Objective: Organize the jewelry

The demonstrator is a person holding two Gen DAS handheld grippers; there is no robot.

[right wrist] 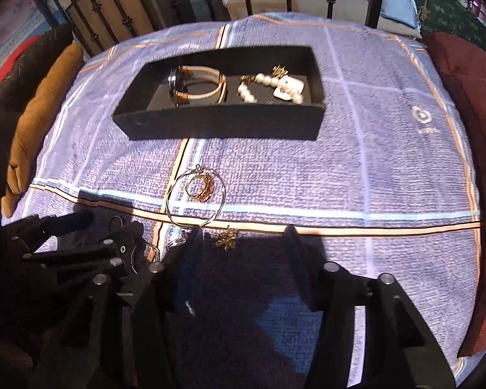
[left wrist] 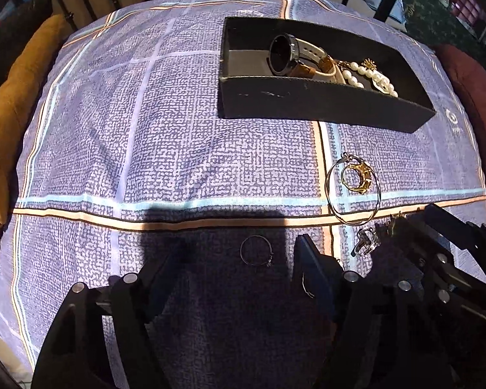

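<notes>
A black box (left wrist: 307, 103) (right wrist: 223, 123) on the patterned cloth holds a watch (left wrist: 286, 53) (right wrist: 191, 86) and a pearl bracelet (left wrist: 369, 76) (right wrist: 269, 86). In front of it a thin wire bangle (left wrist: 329, 194) (right wrist: 170, 207) encircles a gold ring (left wrist: 356, 178) (right wrist: 201, 188). My left gripper (left wrist: 239, 259) is open, with a small thin ring (left wrist: 256, 250) lying between its fingers. A silver ring (left wrist: 367, 243) lies to its right. My right gripper (right wrist: 243, 240) is open, with a small gold charm (right wrist: 226, 238) between its fingers.
A mustard cushion (left wrist: 13, 136) (right wrist: 39, 123) lies at the left edge, a dark red cushion (left wrist: 476, 90) (right wrist: 476, 103) at the right. Black iron railings (right wrist: 165, 0) stand behind the cloth. The other gripper's body shows in each view's lower corner (left wrist: 437, 253) (right wrist: 64, 253).
</notes>
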